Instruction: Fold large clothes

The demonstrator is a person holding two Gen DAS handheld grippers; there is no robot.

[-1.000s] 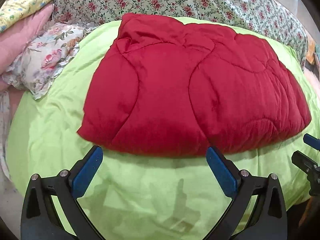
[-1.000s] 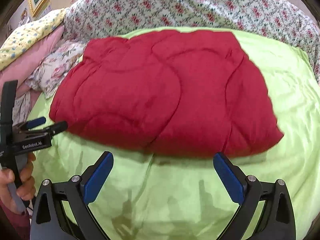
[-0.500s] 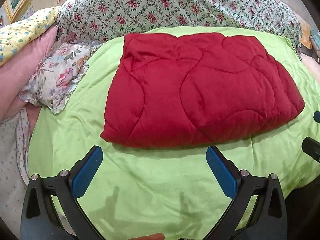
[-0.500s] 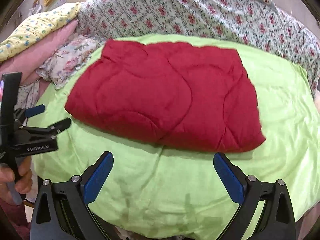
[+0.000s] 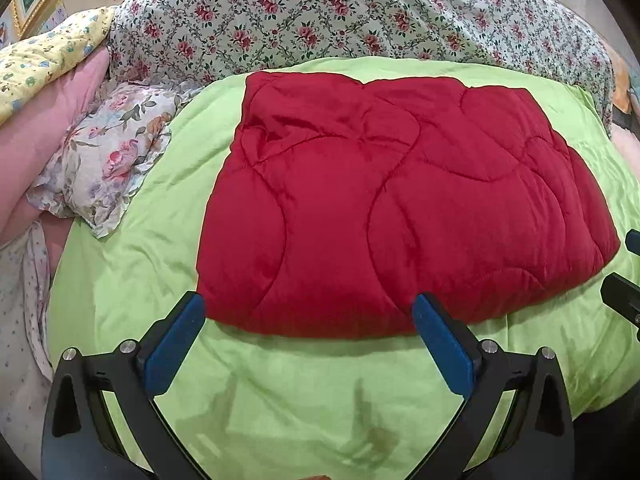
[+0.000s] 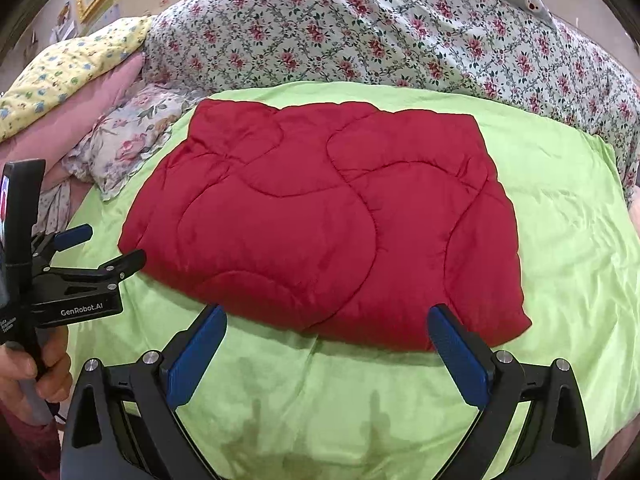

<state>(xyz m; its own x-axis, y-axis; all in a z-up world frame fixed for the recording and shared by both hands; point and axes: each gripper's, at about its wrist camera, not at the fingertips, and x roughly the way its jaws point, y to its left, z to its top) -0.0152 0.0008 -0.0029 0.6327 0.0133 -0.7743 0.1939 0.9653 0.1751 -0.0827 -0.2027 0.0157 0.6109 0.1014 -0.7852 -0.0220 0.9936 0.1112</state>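
**Red quilt sits folded on the bed, both grippers wide open and holding nothing**

The red quilt [image 5: 400, 216] is puffy and thick. It lies folded in a fat block in the middle of the bed, on the green sheet [image 5: 280, 400]. Its near edge is close to the near edge of the bed. Its far edge is close to the flowery blanket [image 5: 360, 20] at the far side.

The left gripper [image 5: 308, 332] has its two blue fingers spread far apart. Nothing is between them. It hangs just in front of the quilt's near edge, toward the near left corner. The right gripper [image 6: 328, 344] is spread wide too, and empty. It hangs in front of the near edge, more to the right.

What could go wrong? The quilt is fat and slippery looking. If a gripper bites only the top layer, the fold could open up and the block could fall apart. If a gripper pinches the green sheet too, the sheet would lift with the quilt and make a mess. The quilt sits close to the near edge of the bed, so a hard pull could slide it off. A small flowery pillow [image 5: 104, 152] lies near the left edge, and a wide swing could bump it.

In the right view, a hand [image 6: 28, 376] holds the left gripper's handle. White letters on it say "GenRobot.AI" [image 6: 82, 310]. Smaller words beside it are too tiny to read.
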